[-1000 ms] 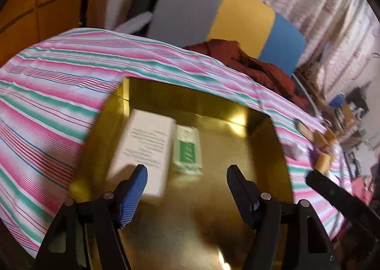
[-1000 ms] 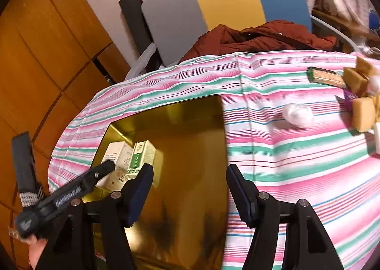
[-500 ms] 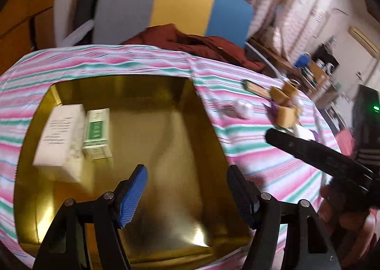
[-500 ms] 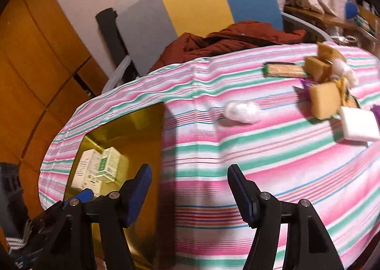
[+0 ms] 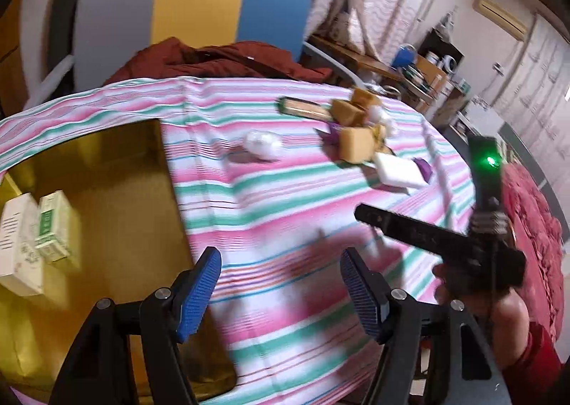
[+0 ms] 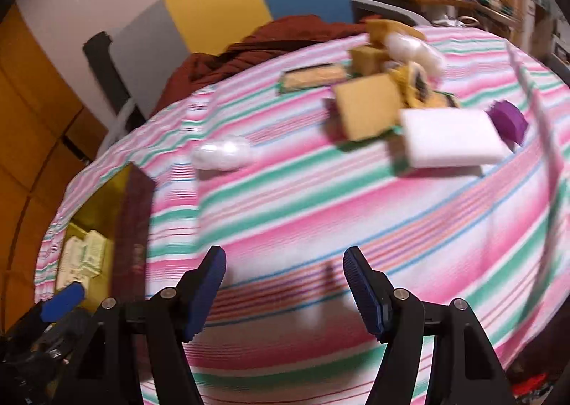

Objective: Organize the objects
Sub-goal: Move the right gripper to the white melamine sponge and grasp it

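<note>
Now both empty: left gripper [image 5: 279, 292] wide, right gripper [image 6: 285, 292] opening.

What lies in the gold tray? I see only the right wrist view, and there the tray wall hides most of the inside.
Observer: Two things lie side by side near the left wall of the gold tray: a white box and a smaller green-labelled box.
Operator: Thank you. Do the left tongs hold anything? I see only one blue pad of them.
Observer: No. The left tongs are wide open over the striped cloth, with nothing between them.
</note>
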`<state>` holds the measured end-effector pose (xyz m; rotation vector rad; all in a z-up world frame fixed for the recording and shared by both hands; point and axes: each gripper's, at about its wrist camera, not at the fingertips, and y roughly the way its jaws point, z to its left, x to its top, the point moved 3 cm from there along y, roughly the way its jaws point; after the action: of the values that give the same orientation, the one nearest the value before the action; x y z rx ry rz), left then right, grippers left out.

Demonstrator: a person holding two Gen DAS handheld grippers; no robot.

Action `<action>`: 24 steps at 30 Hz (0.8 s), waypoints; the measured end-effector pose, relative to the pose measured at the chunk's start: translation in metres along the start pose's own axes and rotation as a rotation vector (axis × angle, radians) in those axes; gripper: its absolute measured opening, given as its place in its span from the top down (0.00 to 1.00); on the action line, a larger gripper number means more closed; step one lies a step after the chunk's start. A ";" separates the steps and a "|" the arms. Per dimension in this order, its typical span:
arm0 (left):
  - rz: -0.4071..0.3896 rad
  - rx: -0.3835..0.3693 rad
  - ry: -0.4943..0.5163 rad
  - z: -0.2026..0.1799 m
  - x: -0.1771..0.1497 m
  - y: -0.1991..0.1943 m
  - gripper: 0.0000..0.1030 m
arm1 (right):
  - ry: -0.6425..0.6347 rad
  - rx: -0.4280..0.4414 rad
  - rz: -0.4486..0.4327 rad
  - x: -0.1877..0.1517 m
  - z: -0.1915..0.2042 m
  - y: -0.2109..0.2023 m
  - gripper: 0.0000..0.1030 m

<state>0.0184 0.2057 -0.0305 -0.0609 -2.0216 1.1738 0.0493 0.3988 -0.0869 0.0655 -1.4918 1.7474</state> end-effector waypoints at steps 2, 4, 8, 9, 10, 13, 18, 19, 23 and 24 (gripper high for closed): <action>0.012 -0.021 0.028 -0.013 -0.002 0.005 0.32 | 0.023 -0.033 -0.008 0.005 -0.024 0.001 0.33; 0.028 -0.027 0.051 -0.023 -0.004 0.010 0.32 | 0.047 -0.063 -0.022 0.013 -0.042 0.001 0.33; 0.057 -0.026 0.070 -0.035 -0.010 0.019 0.32 | 0.100 -0.124 -0.081 0.041 -0.085 -0.007 0.33; 0.062 -0.026 0.070 -0.037 -0.011 0.020 0.32 | 0.108 -0.143 -0.094 0.052 -0.096 -0.007 0.33; 0.066 -0.025 0.070 -0.038 -0.012 0.021 0.32 | 0.115 -0.158 -0.100 0.059 -0.103 -0.007 0.33; 0.081 -0.013 0.077 -0.042 -0.014 0.026 0.32 | 0.153 -0.184 -0.111 0.084 -0.128 0.000 0.33; 0.094 -0.007 0.076 -0.042 -0.016 0.030 0.32 | 0.198 -0.233 -0.106 0.104 -0.153 0.012 0.40; 0.094 -0.004 0.077 -0.042 -0.016 0.031 0.32 | 0.206 -0.235 -0.104 0.107 -0.157 0.014 0.40; 0.097 -0.007 0.066 -0.040 -0.016 0.031 0.32 | 0.202 -0.227 -0.081 0.105 -0.157 0.022 0.40; 0.099 -0.007 0.062 -0.039 -0.016 0.032 0.32 | 0.195 -0.215 -0.073 0.100 -0.154 0.020 0.40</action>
<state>0.0441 0.2457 -0.0537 -0.2003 -1.9873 1.2112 0.0397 0.5828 -0.0961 -0.1549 -1.5043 1.4814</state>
